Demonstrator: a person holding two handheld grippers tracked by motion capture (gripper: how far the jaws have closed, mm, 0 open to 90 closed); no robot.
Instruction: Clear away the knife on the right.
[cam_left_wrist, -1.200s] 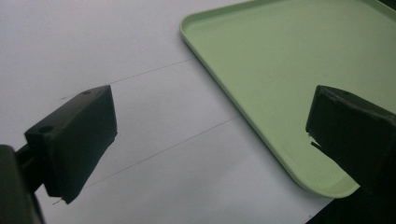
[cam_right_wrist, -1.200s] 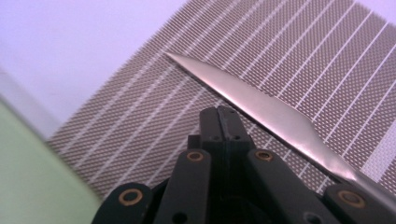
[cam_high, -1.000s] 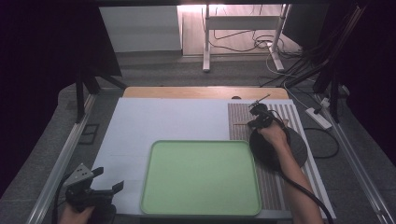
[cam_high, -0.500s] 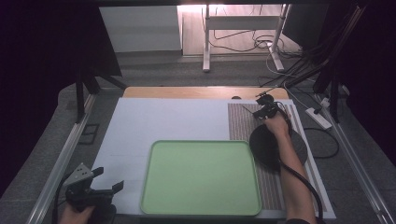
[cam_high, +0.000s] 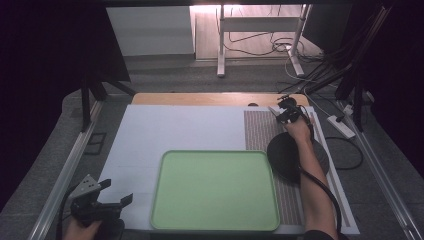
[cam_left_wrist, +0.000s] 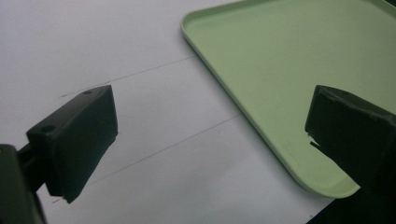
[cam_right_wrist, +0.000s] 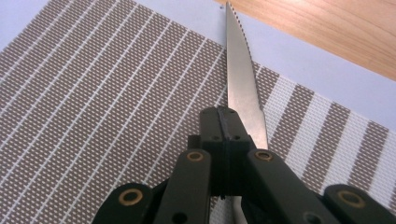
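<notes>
Two grippers work at the table. At the far right, the right gripper (cam_right_wrist: 224, 126) has its jaws pinched tight on a knife (cam_right_wrist: 240, 79), whose serrated blade points away from it over the striped mat (cam_right_wrist: 93, 102) toward the wooden table edge (cam_right_wrist: 336, 28). Just near of it a dark plate (cam_high: 285, 155) lies on the mat, beside the green tray (cam_high: 215, 190). At the near left corner, the left gripper (cam_left_wrist: 210, 140) hangs with jaws spread wide and nothing between them, above white paper (cam_left_wrist: 93, 46) by the tray's corner.

place: lab | cues: framed test table (cam_high: 150, 130), floor cables (cam_high: 260, 47), dark surrounds
</notes>
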